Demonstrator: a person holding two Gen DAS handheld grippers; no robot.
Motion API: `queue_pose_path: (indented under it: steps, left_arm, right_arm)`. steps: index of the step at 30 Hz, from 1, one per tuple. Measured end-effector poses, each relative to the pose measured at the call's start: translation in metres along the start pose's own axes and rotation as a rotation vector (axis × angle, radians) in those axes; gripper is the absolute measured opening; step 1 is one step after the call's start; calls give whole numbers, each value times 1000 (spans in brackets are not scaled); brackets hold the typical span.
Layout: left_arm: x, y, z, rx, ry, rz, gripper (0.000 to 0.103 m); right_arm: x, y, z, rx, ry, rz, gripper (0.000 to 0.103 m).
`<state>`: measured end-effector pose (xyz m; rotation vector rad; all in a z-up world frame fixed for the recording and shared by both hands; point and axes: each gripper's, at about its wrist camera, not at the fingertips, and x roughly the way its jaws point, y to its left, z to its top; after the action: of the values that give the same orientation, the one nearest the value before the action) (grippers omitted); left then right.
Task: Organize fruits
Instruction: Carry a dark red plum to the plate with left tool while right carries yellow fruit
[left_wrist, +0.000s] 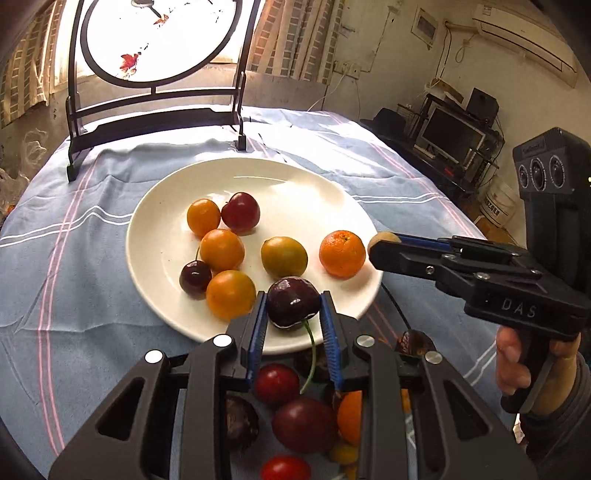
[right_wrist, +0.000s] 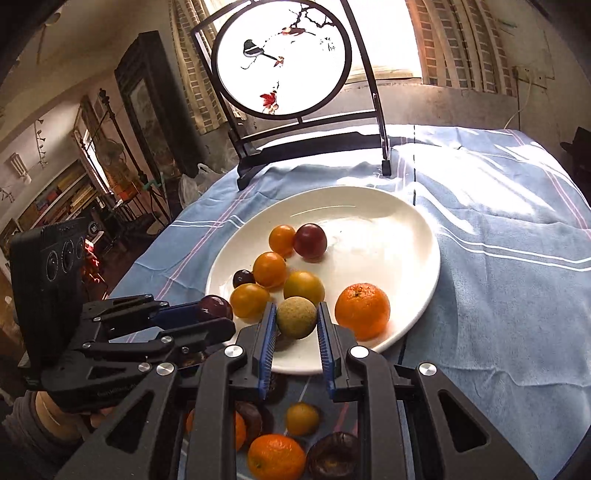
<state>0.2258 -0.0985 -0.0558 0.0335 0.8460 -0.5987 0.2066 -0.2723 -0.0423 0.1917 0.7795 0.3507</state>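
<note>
Squarely between the left gripper's (left_wrist: 293, 314) blue pads sat a dark cherry (left_wrist: 293, 302), clamped over the near rim of the white plate (left_wrist: 162, 236). Likewise the right gripper (right_wrist: 297, 321) pinched a tan round fruit (right_wrist: 296, 317) (possibly a longan). Both grippers angled downward, side by side, each with its 2 jaws closed on fruit.

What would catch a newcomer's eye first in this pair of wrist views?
The white plate on the blue cloth, holding yellow-orange cherry tomatoes, cherries and a small orange mandarin near its right rim. Over the plate's near edge, the left gripper clamps a dark cherry and the right gripper a tan round fruit. Behind stands a backlit round painted screen in a dark frame.
</note>
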Motion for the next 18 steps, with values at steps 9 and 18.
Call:
queue_pose_path:
  steps: [9,18]
  left_arm:
    - [-24,17,-1,-47,-39,-5,47]
    - [-69,-2,-84,140,53,27,51]
  right_arm:
    - [-17,1,-4,-17,-38,-22,35]
    - [-66,8,-70,-48,-42,-16,35]
